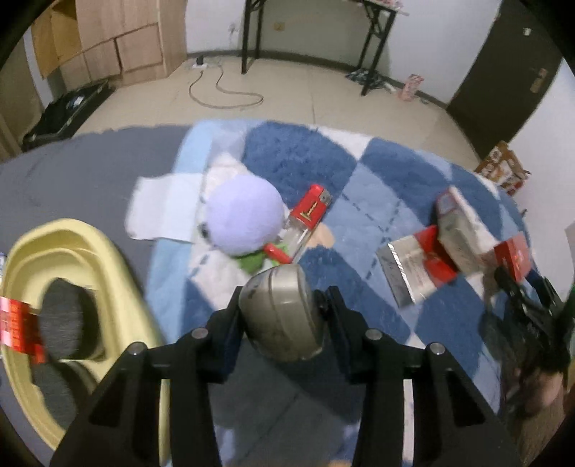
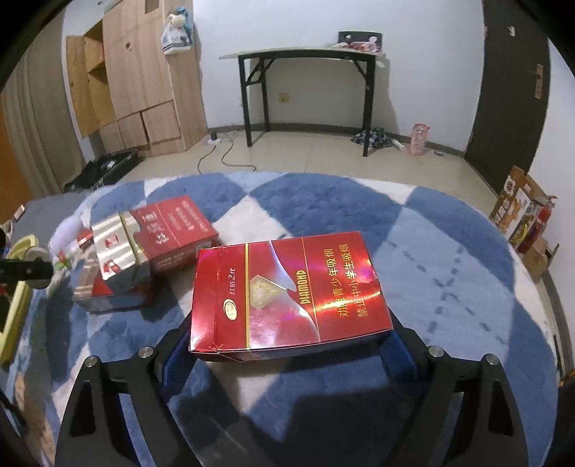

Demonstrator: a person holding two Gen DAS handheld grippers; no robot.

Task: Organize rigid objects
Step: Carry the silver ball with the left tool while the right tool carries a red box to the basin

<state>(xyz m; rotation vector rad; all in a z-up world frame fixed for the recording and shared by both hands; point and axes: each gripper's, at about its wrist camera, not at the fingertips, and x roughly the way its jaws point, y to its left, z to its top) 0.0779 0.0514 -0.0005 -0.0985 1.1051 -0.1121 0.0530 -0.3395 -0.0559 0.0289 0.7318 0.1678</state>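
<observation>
Bare rug lies right of the red pack; stacked packs crowd its left.

Your left wrist camera looks steeply down along its fingers at the blue checkered rug, close to it, with the yellow tray at the lower left of the frame. Your right wrist camera faces the same way at a shallower tilt, also near the rug. Both views share the black table at top centre, the wooden cabinet at upper left, and the silver-and-red cartons.
</observation>
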